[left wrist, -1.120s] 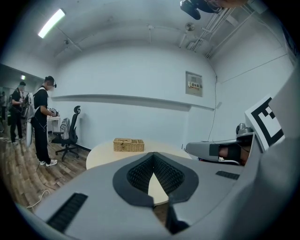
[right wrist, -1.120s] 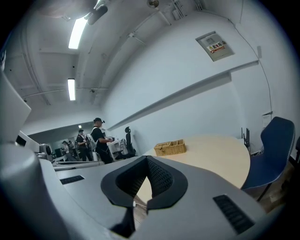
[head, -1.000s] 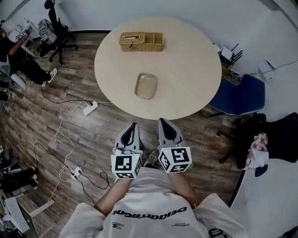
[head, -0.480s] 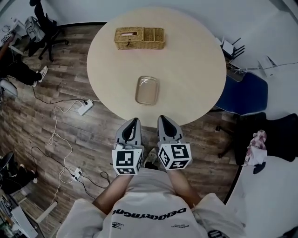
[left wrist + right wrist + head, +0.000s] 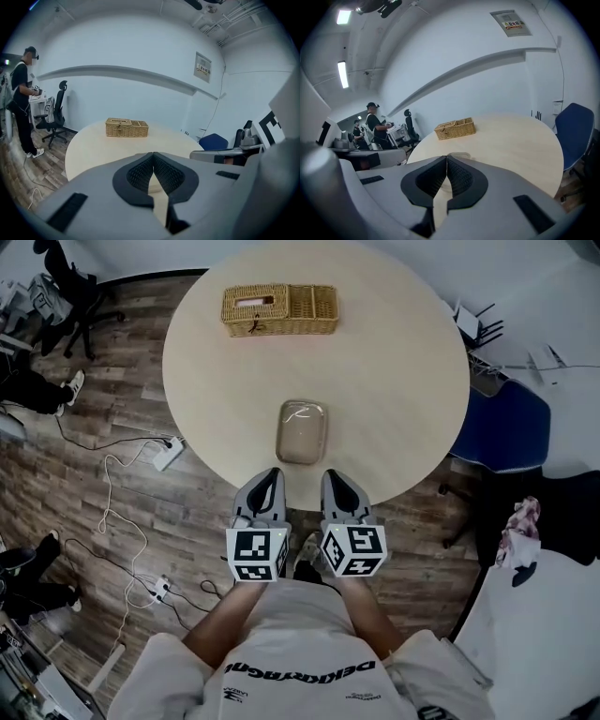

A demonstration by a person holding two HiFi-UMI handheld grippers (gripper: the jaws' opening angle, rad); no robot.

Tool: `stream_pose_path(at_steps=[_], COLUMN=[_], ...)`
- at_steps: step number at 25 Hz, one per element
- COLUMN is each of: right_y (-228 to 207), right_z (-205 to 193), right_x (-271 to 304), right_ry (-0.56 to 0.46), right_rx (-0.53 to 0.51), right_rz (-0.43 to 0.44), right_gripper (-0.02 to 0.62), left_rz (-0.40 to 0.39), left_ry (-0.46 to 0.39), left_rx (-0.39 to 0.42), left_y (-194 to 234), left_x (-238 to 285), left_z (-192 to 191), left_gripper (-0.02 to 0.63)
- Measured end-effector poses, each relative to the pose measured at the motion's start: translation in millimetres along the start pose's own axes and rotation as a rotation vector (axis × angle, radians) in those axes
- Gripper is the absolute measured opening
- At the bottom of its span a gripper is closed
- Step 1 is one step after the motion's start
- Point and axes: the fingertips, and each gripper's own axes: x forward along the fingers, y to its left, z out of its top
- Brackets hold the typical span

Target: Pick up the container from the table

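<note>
hovering at the table's [image 5: 403,362] lower edge, we hold the left gripper [image 5: 270,482] and right gripper [image 5: 336,482] pressed together, empty. the container [image 5: 302,430] lies on the table mid-frame, just above them, so we judge both are aimed at it.

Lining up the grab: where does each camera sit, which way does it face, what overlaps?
Head view: overhead, looking down on round pale wooden table, clear shallow container; left gripper, right gripper, arms show.
Left gripper view: on that gripper, along shut jaws across the table; right gripper at right.
Right gripper view: likewise; left gripper at left.
Shared: woven wicker basket.
</note>
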Motion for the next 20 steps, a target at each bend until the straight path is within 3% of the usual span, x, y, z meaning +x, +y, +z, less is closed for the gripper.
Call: stream_pose_path(at_steps=[10, 14, 20], right_y=[-24, -32, -43], right_z=[-19, -29, -39], right_x=[56, 74, 94], right_ry=[0.073, 0.107, 0.134], right_rx=[0.015, 0.029, 0.054], right_rz=[-0.035, -0.042, -0.061], right_gripper=[0.037, 0.066, 0.1], left_rz=[-0.029, -0.028, -0.024], left_ry=[0.127, 0.157, 0.192], left_rx=[-0.035, -0.041, -0.074], left_y=[26, 34, 49], left_x=[57, 75, 97], left_z=[-36, -47, -58], left_gripper=[0.017, 0.02, 0.08])
